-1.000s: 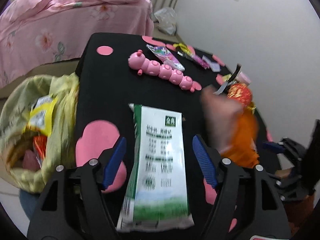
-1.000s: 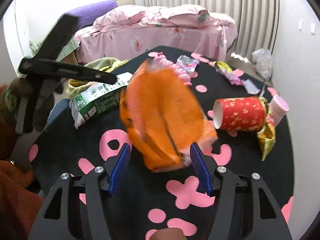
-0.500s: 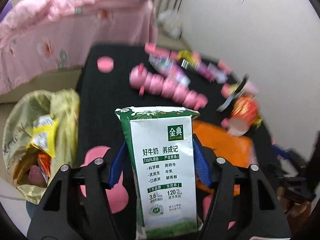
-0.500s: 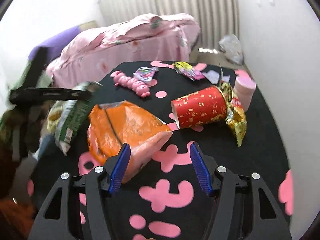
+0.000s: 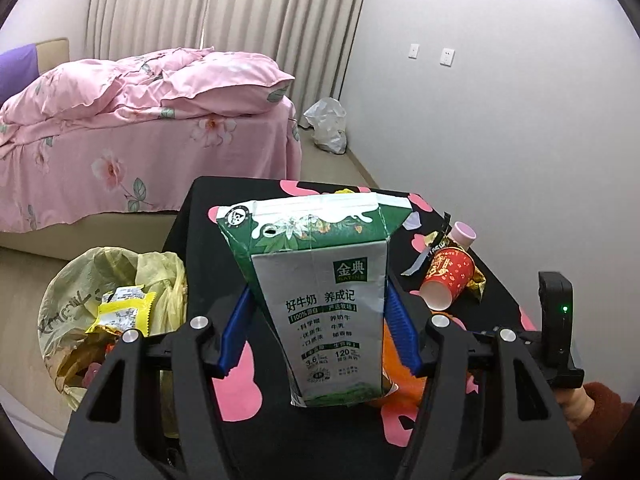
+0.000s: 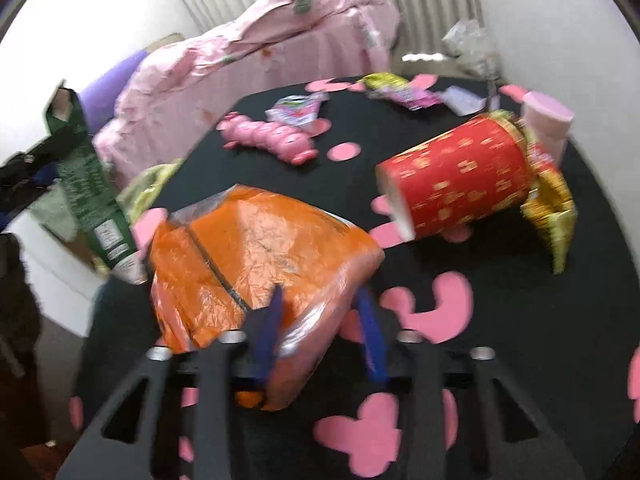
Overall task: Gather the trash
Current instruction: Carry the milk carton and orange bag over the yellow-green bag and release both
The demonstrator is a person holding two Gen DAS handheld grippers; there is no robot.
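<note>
Milk carton [image 5: 320, 312]: held upright above the near part of the table [image 5: 192, 216], between the blue pads of the left gripper [image 5: 318, 330]. It looks empty and light. The cardboard is stiff on the flat faces but its top flaps are opened out, so it can crush if squeezed hard.

Left gripper: about three quarters open and pressing on both narrow sides of the carton, at the middle of its body. This seems a good place, because the walls are straight there.

Orange plastic bag [image 6: 260, 264]: lies crumpled on the table, near the right gripper [image 6: 320, 326], left of the red paper cup [image 6: 456, 184]. It is thin, soft and rather slippery, and surely very light. It will fold, not resist.

Right gripper: its jaws are closing, with the near corner of the bag between them. The picture is blurred, so I cannot tell if the pads already pinch the film. A bunched fold is better to take than a flat sheet.

Trash bag [image 5: 80, 300]: yellow, open, on the floor at the left of the table, with wrappers inside. The carton should go there, I think.

Red paper cup: on its side, far right; light and easy to dent. A gold wrapper [image 6: 552, 216] touches it.

Pink caterpillar toy [image 6: 268, 140]: far on the table; probably not trash.
</note>
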